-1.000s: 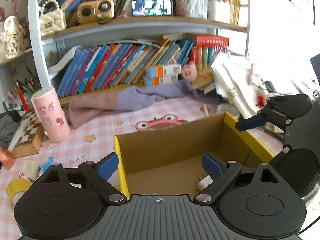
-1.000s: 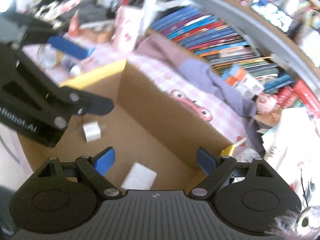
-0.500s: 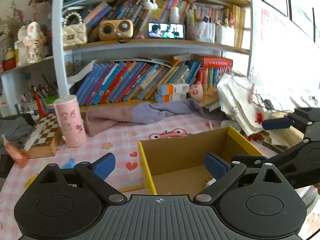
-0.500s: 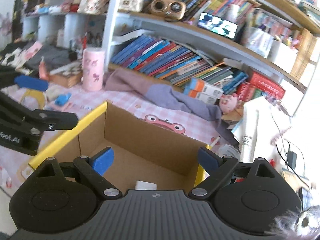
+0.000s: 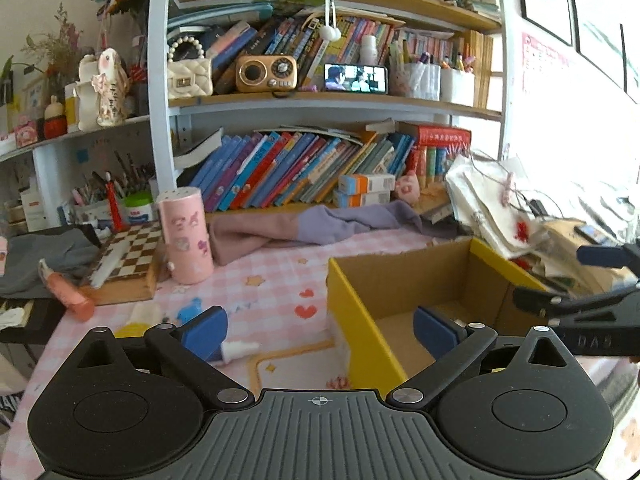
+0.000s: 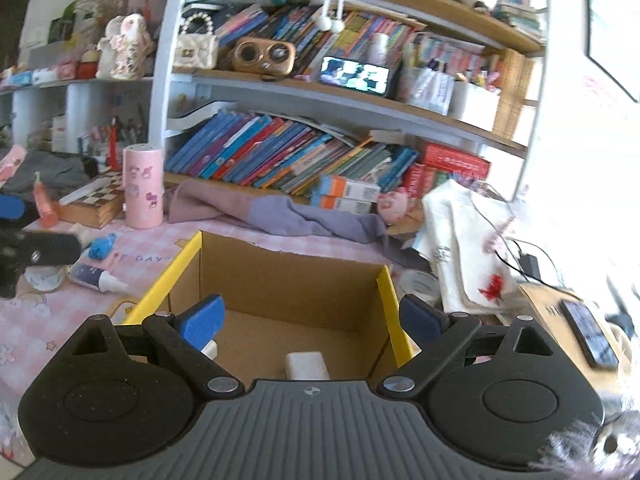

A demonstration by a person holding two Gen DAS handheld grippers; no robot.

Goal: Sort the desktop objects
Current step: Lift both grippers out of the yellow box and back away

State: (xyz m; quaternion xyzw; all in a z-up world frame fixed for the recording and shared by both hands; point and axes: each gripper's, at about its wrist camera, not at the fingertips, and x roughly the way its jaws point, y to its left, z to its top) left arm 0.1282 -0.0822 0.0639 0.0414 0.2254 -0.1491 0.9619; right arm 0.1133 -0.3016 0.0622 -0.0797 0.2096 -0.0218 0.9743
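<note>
A cardboard box with yellow rims (image 5: 400, 280) (image 6: 280, 280) stands on the pink checked mat. A white block (image 6: 306, 364) lies on its floor, and another white piece (image 6: 211, 349) peeks out behind one finger. My left gripper (image 5: 320, 332) is open and empty, straddling the box's left wall. My right gripper (image 6: 311, 319) hovers over the box's near edge, its jaws opening with nothing between them. Left of the box lie a small white-capped bottle (image 6: 98, 278) (image 5: 236, 348) and a blue item (image 6: 102, 246) (image 5: 188, 314). Each gripper shows at the edge of the other's view (image 5: 564, 276) (image 6: 36, 224).
A pink cylinder (image 5: 186, 236), a chessboard box (image 5: 128, 256) and an orange tube (image 5: 66, 294) stand at the left. A purple cloth (image 5: 300, 228) lies behind the box under the bookshelf. Papers, cables, a tape roll (image 6: 416, 280) and a phone (image 6: 588, 332) crowd the right.
Both grippers have drawn back from inside the box toward its near edge. The right one has rolled level. Both pairs of jaws stand slightly wider.
</note>
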